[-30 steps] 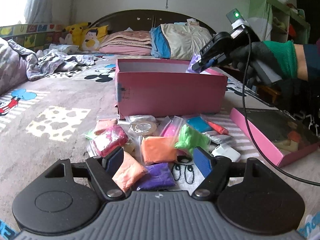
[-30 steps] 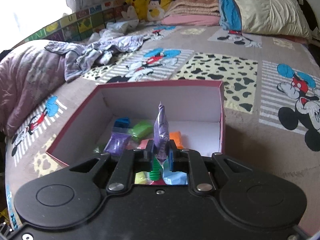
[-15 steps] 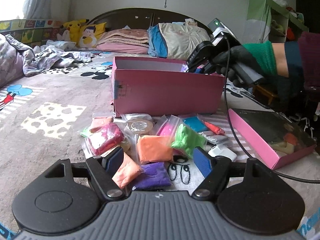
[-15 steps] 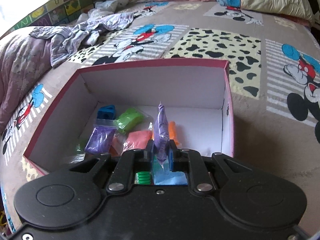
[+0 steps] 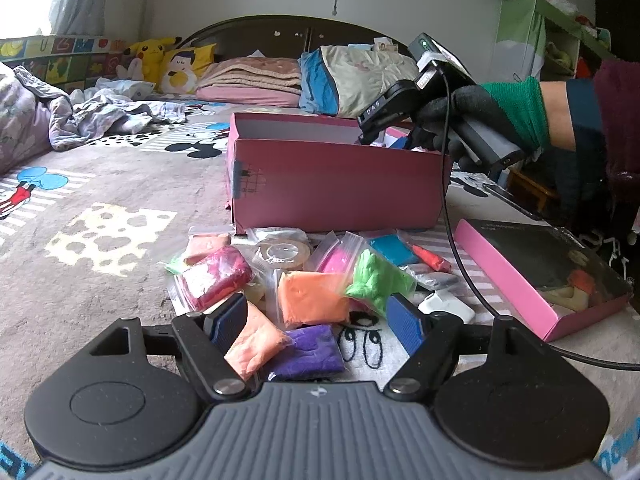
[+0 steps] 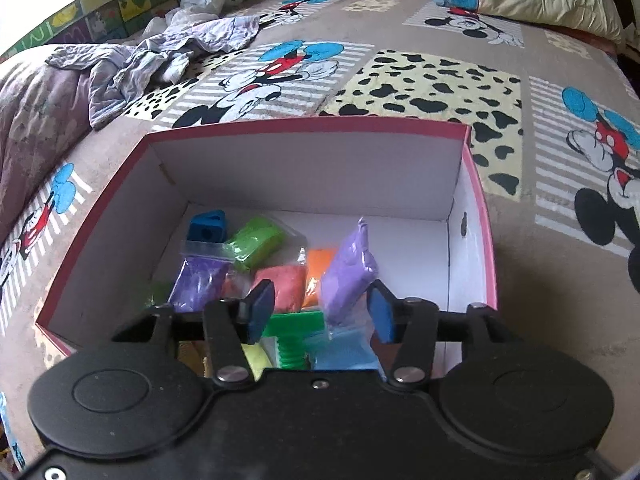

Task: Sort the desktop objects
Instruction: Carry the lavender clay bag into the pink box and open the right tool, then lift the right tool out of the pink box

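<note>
A pink box (image 5: 336,188) stands open on the bed. My right gripper (image 6: 316,312) is open over the box (image 6: 304,128), and a light purple clay bag (image 6: 350,272) drops free between its fingers onto several bagged clays inside. In the left wrist view the right gripper (image 5: 384,136) dips into the box's right end. My left gripper (image 5: 320,320) is open and empty, low over a pile of bagged clay: orange (image 5: 312,298), purple (image 5: 308,354), green (image 5: 374,278), red (image 5: 216,276).
A tape roll (image 5: 282,252), a white charger (image 5: 446,306) and a grey bag (image 5: 436,278) lie in the pile. The pink box lid (image 5: 532,280) lies to the right. A black cable (image 5: 460,264) hangs from the right gripper. Pillows and crumpled clothes (image 5: 116,116) lie beyond.
My right gripper lowered into the box and opened, letting go of the light purple clay bag. My left gripper stayed open over the pile.
</note>
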`<state>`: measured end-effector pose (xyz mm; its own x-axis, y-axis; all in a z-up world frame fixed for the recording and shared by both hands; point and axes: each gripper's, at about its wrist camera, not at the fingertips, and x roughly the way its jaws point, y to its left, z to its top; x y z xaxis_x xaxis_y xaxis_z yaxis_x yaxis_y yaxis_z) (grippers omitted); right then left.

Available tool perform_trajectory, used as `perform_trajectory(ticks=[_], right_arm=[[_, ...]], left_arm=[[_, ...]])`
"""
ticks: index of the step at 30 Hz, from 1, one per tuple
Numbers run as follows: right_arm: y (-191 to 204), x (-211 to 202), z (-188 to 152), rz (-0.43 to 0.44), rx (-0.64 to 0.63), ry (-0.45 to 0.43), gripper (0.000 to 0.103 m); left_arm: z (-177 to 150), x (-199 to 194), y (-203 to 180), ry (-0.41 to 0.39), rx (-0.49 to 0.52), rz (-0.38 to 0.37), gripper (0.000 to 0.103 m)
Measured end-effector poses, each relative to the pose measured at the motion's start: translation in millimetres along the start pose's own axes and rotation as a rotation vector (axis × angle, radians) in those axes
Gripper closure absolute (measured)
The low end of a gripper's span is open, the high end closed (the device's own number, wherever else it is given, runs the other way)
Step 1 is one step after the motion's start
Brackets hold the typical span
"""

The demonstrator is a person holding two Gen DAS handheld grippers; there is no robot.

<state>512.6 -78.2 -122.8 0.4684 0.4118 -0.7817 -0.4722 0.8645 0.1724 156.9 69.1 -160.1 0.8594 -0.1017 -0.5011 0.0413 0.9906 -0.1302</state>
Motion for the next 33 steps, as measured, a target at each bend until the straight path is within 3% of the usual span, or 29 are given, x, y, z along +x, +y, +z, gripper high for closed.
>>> perform_trajectory(ticks=[5, 16, 20, 28, 33], right_arm=[[4, -12, 1, 0.007, 0.007, -0.044, 0.038], [-4, -70, -22, 0.095, 0.076, -0.175, 0.029], [-8, -89, -46, 0.139, 0.108, -0.186, 0.021], [-33, -130, -119, 0.170, 0.219, -0.245, 0.016], [-66, -169, -169, 0.114, 0.305, -0.313, 0.014]], left_arm=[[1, -1, 0, -0.001, 0.002, 0.006, 0.027], [3, -4, -4, 0.000, 0.015, 0.015, 0.027], [4, -4, -5, 0.011, 0.021, 0.027, 0.027], [4, -3, -10, 0.039, 0.038, 0.032, 0.027], [7, -2, -23, 0.051, 0.058, -0.010, 0.027]])
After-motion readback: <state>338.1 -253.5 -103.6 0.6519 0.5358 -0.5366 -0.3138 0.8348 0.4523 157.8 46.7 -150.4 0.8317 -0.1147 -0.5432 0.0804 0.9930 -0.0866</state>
